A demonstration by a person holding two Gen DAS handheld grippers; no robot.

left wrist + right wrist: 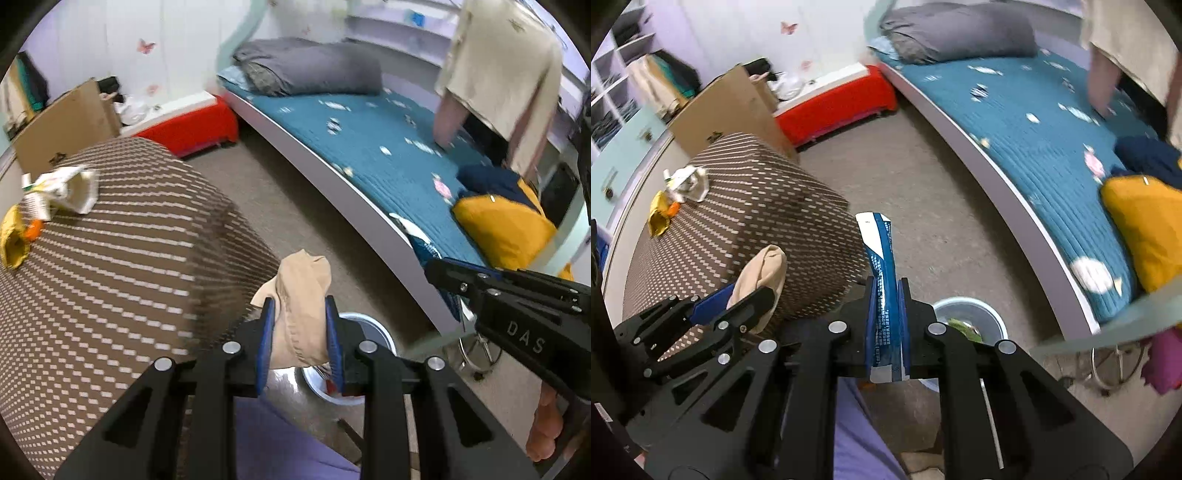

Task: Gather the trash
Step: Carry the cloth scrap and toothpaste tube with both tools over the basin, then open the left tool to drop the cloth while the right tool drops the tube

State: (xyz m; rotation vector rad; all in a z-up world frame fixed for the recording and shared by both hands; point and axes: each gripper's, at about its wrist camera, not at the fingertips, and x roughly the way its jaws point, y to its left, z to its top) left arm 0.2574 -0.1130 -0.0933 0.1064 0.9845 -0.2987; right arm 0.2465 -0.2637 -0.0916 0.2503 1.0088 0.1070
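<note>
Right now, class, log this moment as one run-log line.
left gripper: shut on beige wad | right gripper: shut on blue wrapper | bin: on floor below | more trash: on ottoman

We see a brown patterned ottoman (768,206) carrying crumpled wrappers (687,181) at its far left, and a metal bin (967,314) on the floor (923,206).

Soft matt beige cloth (301,325) in my left gripper (300,343); glossy blue plastic wrapper (884,295) in my right; shiny metal bin (971,317).
</note>
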